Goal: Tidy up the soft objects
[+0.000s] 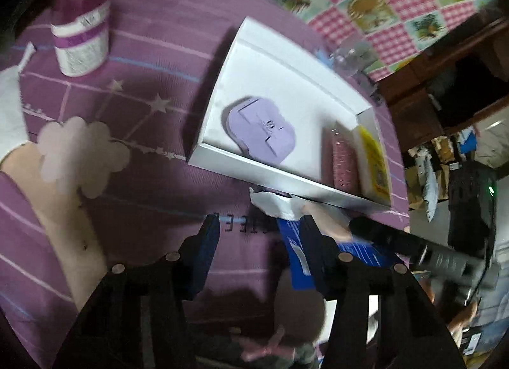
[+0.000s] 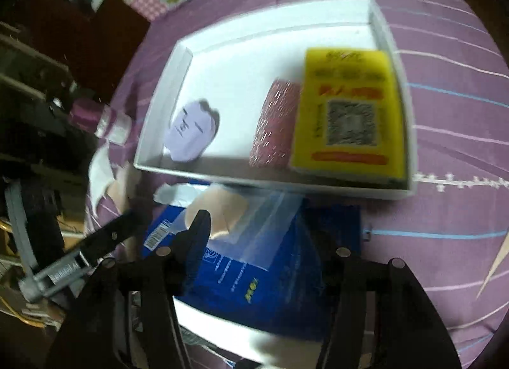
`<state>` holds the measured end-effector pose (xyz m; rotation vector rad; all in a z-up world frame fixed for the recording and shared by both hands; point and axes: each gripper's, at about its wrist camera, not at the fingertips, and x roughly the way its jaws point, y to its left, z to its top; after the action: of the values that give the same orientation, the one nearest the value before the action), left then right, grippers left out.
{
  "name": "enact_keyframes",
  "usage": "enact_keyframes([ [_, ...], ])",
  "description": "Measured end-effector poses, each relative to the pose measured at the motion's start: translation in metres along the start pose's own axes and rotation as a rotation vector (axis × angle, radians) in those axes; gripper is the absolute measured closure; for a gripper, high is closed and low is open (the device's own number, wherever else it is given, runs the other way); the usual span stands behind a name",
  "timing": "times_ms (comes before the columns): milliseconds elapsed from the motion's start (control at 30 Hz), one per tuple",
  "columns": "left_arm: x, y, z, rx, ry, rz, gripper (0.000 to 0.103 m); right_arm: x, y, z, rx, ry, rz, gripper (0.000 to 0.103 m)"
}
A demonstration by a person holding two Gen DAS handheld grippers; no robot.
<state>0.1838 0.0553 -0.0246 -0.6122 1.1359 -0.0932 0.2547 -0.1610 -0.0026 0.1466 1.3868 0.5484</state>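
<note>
One white tray [image 2: 394,60] on the purple bedsheet [image 2: 451,108] held three things: one lilac pad [image 2: 191,135], one pink roll [image 2: 276,124], one yellow sponge [image 2: 350,111]. Right claw [image 2: 270,238] spread around one blue packet [image 2: 270,289]; left claw [image 1: 259,235] spread, empty

The left gripper [image 1: 259,232] had black, angular arms with round silver screw heads at the joints and blue pads on the inner faces of its fingers [image 1: 208,241]. The right gripper [image 2: 267,235] was of the same build: black linkages, silver screws, blue-tinged pads. Seen from the right wrist view, the left gripper's body showed a grey metal bar with faint lettering.
</note>
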Motion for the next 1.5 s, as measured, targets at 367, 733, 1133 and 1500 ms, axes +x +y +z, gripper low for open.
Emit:
enact_keyframes([
  [367, 0.031, 0.001, 0.000, -0.040, -0.010, -0.038, 0.099, 0.009, 0.004, -0.001, -0.062, -0.020, -0.043, 0.040],
  [733, 0.012, 0.002, -0.009, 0.048, -0.107, 0.011, 0.103, 0.002, -0.013, 0.001, -0.028, -0.018, -0.060, 0.102],
  [1133, -0.031, -0.003, -0.016, 0.120, -0.261, -0.022, 0.103, -0.045, -0.021, 0.000, 0.017, -0.116, 0.033, 0.102],
  [1500, -0.055, -0.017, -0.021, 0.176, -0.347, -0.105, 0.103, -0.081, -0.016, -0.005, 0.031, -0.229, 0.149, 0.102],
])
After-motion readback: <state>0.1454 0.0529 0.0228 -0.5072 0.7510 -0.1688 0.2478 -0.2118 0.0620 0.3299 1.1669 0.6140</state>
